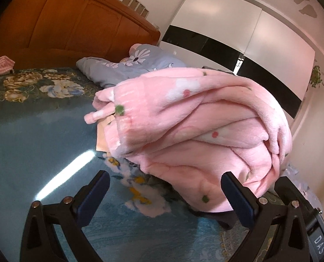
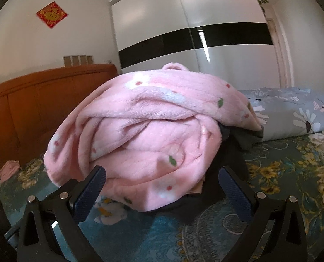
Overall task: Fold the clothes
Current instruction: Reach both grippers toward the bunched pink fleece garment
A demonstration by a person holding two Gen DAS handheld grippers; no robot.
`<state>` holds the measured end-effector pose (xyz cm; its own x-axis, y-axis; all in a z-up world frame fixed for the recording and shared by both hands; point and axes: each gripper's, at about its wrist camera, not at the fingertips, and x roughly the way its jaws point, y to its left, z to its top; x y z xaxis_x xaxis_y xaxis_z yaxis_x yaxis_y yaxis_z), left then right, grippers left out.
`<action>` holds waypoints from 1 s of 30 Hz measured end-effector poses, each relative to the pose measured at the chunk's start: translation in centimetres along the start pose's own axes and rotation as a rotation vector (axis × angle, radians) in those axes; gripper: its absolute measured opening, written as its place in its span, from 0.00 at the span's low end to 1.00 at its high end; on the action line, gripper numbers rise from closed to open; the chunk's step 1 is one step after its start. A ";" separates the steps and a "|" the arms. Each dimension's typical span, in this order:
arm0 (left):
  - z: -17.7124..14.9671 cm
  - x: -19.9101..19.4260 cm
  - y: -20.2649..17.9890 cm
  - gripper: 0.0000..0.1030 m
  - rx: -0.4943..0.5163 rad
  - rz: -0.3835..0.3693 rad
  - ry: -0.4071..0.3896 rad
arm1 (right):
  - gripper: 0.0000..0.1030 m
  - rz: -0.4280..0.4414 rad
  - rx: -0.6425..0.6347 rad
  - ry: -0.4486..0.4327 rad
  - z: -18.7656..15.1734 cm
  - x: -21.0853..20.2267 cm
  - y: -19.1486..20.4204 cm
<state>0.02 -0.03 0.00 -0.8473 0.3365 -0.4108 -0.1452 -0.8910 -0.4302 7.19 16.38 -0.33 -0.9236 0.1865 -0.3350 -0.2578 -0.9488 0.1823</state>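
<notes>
pink fleece garment [image 1: 196,126]: bundled in loose folds, white flower and green leaf print, sits on top of a clothes pile mid-bed, just past both grippers
left gripper [image 1: 165,186]: jaws spread wide, nothing between them, low over the bedspread; right finger's tip [image 1: 231,181] at the fleece's near edge, contact unclear
right gripper [image 2: 162,181]: jaws apart, empty, fleece's near hem hanging between the fingers
dark garment [image 2: 244,137]: under the fleece, sticking out on its right side in the right wrist view
bedspread [image 1: 31,144]: teal, floral, glossy
grey floral quilt [image 1: 140,62]: folded, far side near the headboard
headboard [image 1: 63,21]: orange-brown wood
wardrobe [image 2: 183,32]: white, black band, behind the bed
</notes>
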 end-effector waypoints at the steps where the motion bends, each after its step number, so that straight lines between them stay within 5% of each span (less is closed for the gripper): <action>1: 0.0 -0.1 0.0 1.00 -0.005 -0.001 0.002 | 1.00 -0.002 -0.007 0.005 -0.1 0.1 0.1; 10: -0.1 -0.1 0.8 1.00 -0.064 0.014 0.021 | 1.00 -0.014 -0.022 0.027 -0.3 0.4 0.3; 30: 1.1 0.7 1.1 1.00 -0.003 0.087 -0.035 | 1.00 -0.017 -0.038 0.080 -0.5 1.1 0.3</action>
<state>-1.27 -1.12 0.09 -0.8739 0.2468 -0.4187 -0.0687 -0.9155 -0.3964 6.19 16.13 -1.14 -0.8932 0.1828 -0.4108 -0.2606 -0.9550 0.1416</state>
